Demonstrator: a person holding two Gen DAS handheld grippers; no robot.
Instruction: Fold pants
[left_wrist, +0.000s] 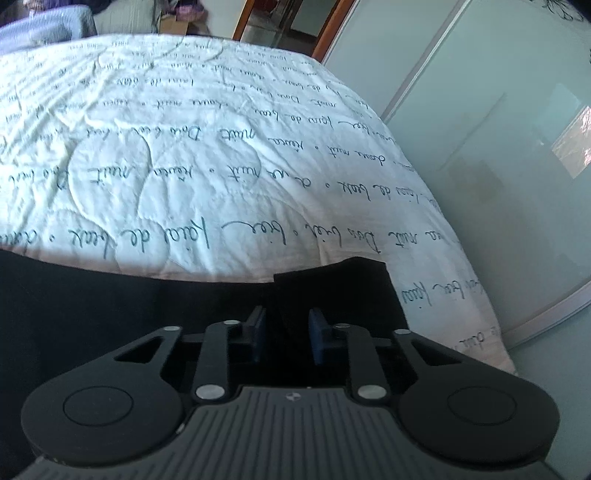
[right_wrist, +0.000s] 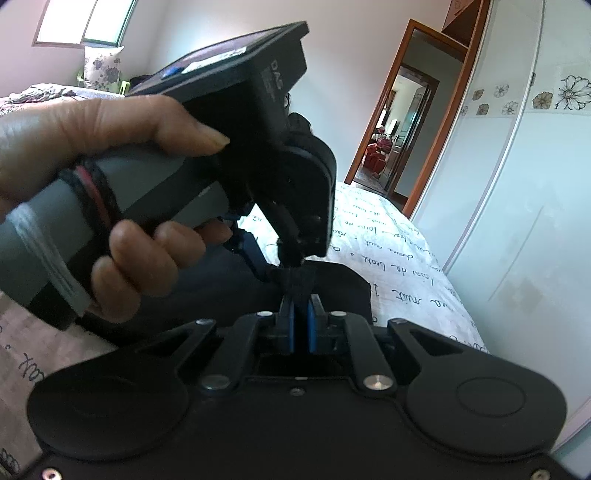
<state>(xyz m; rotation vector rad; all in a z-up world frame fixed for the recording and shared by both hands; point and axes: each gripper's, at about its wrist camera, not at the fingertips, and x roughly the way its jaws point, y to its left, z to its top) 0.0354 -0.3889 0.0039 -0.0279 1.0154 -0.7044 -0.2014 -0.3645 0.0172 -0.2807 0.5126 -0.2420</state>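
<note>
The black pants (left_wrist: 110, 295) lie on the white quilt (left_wrist: 184, 147) across the near part of the left wrist view. My left gripper (left_wrist: 287, 332) stands over the pants' end; dark cloth fills the gap between its blue pads (left_wrist: 317, 332), so its grip is unclear. In the right wrist view my right gripper (right_wrist: 301, 317) is shut on a bunched bit of the pants (right_wrist: 299, 280). The left gripper (right_wrist: 291, 254), held by a hand (right_wrist: 110, 147), pinches the same bunch from above. The pants' end (right_wrist: 347, 284) lies just beyond.
The bed's right edge (left_wrist: 461, 258) runs close beside a white sliding wardrobe (right_wrist: 517, 184). An open doorway (right_wrist: 399, 129) is at the far end. A pillow (right_wrist: 101, 66) sits under a window at the back left.
</note>
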